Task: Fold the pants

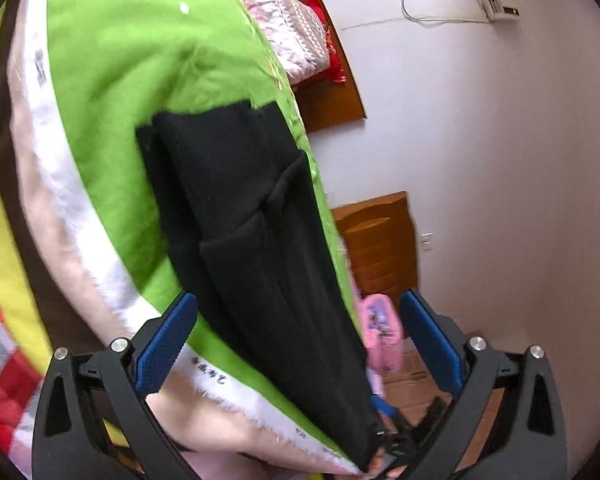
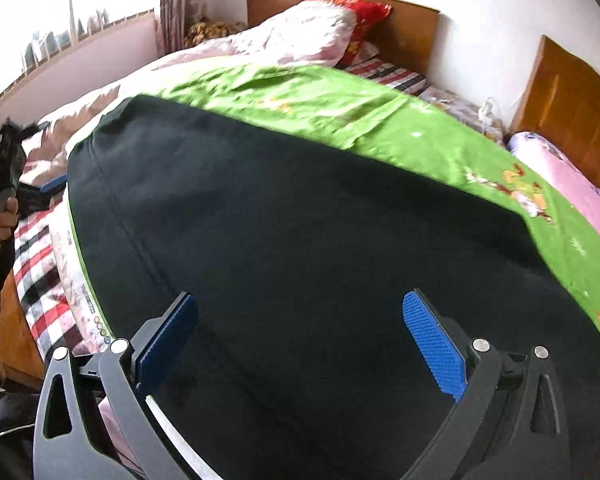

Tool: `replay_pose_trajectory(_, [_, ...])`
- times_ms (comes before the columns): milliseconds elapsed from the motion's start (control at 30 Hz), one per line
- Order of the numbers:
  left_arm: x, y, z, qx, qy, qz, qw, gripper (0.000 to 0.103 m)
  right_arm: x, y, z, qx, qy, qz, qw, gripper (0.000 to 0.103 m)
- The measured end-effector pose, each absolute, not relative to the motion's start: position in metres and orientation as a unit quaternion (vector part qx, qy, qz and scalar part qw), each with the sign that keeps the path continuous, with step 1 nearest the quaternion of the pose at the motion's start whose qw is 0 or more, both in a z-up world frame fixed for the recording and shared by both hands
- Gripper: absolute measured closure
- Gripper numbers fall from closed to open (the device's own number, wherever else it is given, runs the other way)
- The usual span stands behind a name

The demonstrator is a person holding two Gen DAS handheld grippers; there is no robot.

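Black pants (image 2: 300, 240) lie flat on a green sheet (image 2: 340, 112) on the bed and fill most of the right wrist view. In the left wrist view the pants (image 1: 252, 240) run as a long folded strip on the green sheet (image 1: 120, 80), which is tilted in that view. My left gripper (image 1: 298, 344) is open, its blue pads on either side of the near end of the pants, holding nothing. My right gripper (image 2: 300, 344) is open just above the pants, holding nothing. The left gripper also shows at the left edge of the right wrist view (image 2: 40, 188), held by a hand.
A crumpled pink quilt (image 2: 300, 36) and red pillow (image 2: 360, 8) lie by the wooden headboard (image 2: 412, 28). A plaid bedsheet (image 2: 40, 280) shows at the left. A second bed with a pink cover (image 2: 580, 184) stands at the right. A pink box (image 1: 382, 332) sits beside the bed.
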State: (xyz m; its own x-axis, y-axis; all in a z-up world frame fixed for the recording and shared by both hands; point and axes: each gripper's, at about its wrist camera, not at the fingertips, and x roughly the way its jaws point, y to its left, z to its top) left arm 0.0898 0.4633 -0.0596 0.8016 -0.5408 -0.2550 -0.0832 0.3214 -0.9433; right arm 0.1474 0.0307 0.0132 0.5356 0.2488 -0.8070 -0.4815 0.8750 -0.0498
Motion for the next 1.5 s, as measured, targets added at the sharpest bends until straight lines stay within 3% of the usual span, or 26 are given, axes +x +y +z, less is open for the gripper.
replay_pose_trajectory(133, [0.107,0.455,-0.074,-0.535,0.314,-0.1,0.778,0.003,0.148,0.03,0.005,-0.123,0.445,0.209,0.862,0.004])
replay_pose_trajectory(267, [0.11,0.463,-0.074,-0.555,0.283,-0.115,0.774,0.005,0.149,0.024,-0.003,-0.105,0.453,0.212,0.859,0.004])
replay_pose_trajectory(333, [0.112,0.469,-0.075,-0.572,0.271,-0.122,0.764,0.012,0.15,0.024,-0.004,-0.099,0.455,0.214,0.859,0.004])
replay_pose_trajectory(433, [0.109,0.465,-0.07,-0.566,0.262,-0.125,0.772,0.014,0.151,0.021,-0.006,-0.092,0.458,0.213,0.858,0.004])
replay_pose_trajectory(567, [0.127,0.455,-0.073,-0.535,0.284,-0.125,0.786,0.015,0.151,0.022,-0.007,-0.094,0.457,0.21,0.859,0.004])
replay_pose_trajectory(700, [0.141,0.456,-0.07,-0.542,0.271,-0.131,0.784,0.009,0.151,0.022,-0.007,-0.092,0.457,0.211,0.859,0.004])
replay_pose_trajectory(733, [0.142,0.455,-0.068,-0.538,0.274,-0.123,0.787,0.012,0.151,0.022,-0.007,-0.093,0.457,0.21,0.859,0.004])
replay_pose_trajectory(767, [0.141,0.453,-0.067,-0.532,0.28,-0.104,0.792,0.023,0.151,0.022,-0.006,-0.096,0.457,0.209,0.859,0.004])
replay_pose_trajectory(800, [0.14,0.452,-0.064,-0.517,0.293,-0.076,0.8,0.058,0.151,0.023,-0.004,-0.099,0.456,0.207,0.86,0.004])
replay_pose_trajectory(833, [0.136,0.45,-0.062,-0.497,0.312,-0.045,0.808,0.069,0.15,0.024,0.001,-0.102,0.448,0.207,0.864,0.004])
replay_pose_trajectory(1000, [0.113,0.437,-0.041,-0.465,0.292,-0.015,0.836,0.074,0.157,0.051,0.037,-0.104,0.405,0.257,0.871,0.004])
replay_pose_trajectory(1100, [0.112,0.404,0.007,-0.374,0.282,0.017,0.884,0.074,0.176,0.087,0.031,-0.138,0.414,0.286,0.853,0.004])
replay_pose_trajectory(1200, [0.114,0.341,0.071,-0.216,0.266,0.028,0.939,0.074,0.198,0.111,-0.012,-0.164,0.461,0.303,0.818,0.004])
replay_pose_trajectory(1333, [0.124,0.275,0.12,-0.11,0.243,-0.012,0.964,0.074,0.202,0.116,-0.005,-0.174,0.475,0.29,0.812,0.004])
replay_pose_trajectory(1500, [0.147,0.22,0.136,-0.082,0.234,-0.063,0.967,0.075,0.212,0.129,-0.012,-0.174,0.464,0.278,0.823,0.005])
